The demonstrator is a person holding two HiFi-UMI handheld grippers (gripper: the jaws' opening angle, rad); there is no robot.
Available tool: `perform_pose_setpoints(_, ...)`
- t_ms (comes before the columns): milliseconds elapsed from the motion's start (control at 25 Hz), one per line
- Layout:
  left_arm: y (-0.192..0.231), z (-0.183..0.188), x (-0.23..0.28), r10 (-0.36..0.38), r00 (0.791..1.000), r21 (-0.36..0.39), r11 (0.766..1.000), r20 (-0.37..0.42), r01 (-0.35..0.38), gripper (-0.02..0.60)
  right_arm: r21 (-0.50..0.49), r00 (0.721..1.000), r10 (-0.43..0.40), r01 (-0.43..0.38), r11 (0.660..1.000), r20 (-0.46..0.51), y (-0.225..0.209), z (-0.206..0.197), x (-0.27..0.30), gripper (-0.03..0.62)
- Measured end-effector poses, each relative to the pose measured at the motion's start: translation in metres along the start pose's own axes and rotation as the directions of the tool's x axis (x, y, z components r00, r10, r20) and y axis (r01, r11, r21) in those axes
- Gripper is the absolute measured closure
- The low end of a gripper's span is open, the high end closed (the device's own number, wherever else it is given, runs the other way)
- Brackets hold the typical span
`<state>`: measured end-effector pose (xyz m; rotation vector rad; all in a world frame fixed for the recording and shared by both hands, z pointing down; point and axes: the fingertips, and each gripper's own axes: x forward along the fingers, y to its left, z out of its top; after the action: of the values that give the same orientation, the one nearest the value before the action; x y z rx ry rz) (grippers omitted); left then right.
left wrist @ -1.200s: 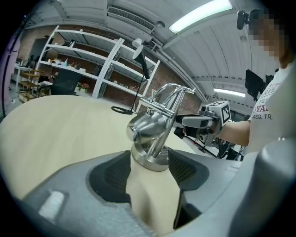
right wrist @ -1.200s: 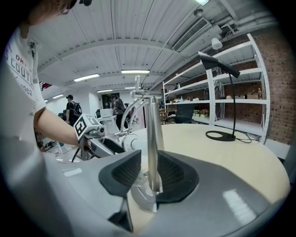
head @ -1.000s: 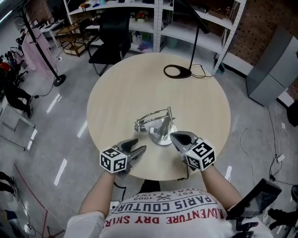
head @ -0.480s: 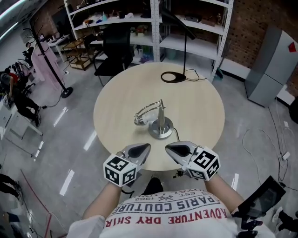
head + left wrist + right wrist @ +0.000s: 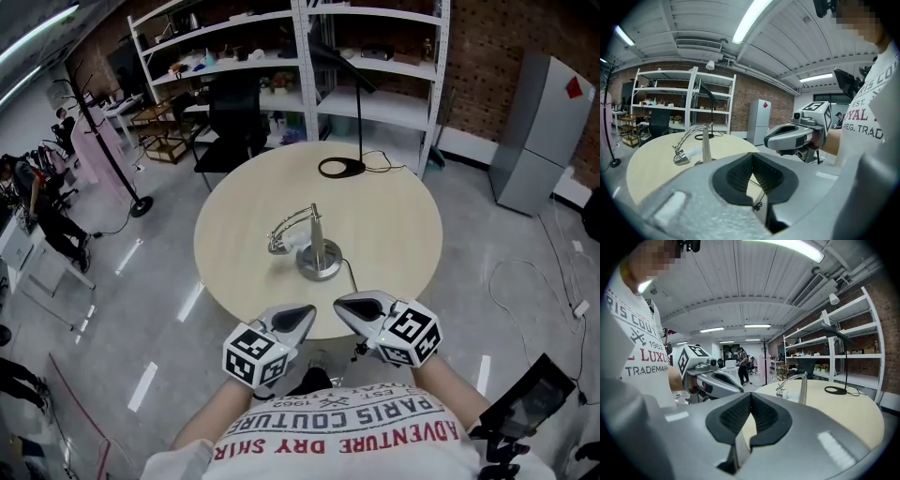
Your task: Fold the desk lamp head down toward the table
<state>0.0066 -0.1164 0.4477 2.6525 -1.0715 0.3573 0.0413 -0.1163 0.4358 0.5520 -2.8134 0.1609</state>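
A silver desk lamp (image 5: 316, 246) stands mid-table on the round beige table (image 5: 394, 216), its arm arched over and its head (image 5: 278, 246) hanging low, close to the tabletop. Both grippers hover off the table's near edge, close to my chest and well apart from the lamp. My left gripper (image 5: 306, 313) is shut with nothing in it; its pads meet in the left gripper view (image 5: 751, 172). My right gripper (image 5: 343, 302) is shut and empty too, its pads together (image 5: 750, 414). The lamp (image 5: 704, 145) shows beyond the left jaws and also beyond the right ones (image 5: 802, 387).
A black floor-style lamp (image 5: 342, 167) with a ring base stands at the table's far edge. Behind it are white shelving (image 5: 375, 56) and a black chair (image 5: 230, 112). A coat rack (image 5: 108, 141) stands left, a grey cabinet (image 5: 539, 122) right. The silver lamp's cable (image 5: 349, 274) runs toward the near edge.
Both grippers have drawn back from the lamp, off the table toward my chest, and risen. The left gripper's jaws, open a second ago, have closed empty. The lamp has not moved.
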Motion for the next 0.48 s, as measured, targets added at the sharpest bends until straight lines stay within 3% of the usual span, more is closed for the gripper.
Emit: perform_pose_setpoints(480,-0.015,-0.001,-0.006,-0.004,1.0,-0.009,1.0,0.005,0.004,0.581,-0.011,1.0,-0.024,0.024,1.0,0.012,0.012,-0.003,-0.009,0.592)
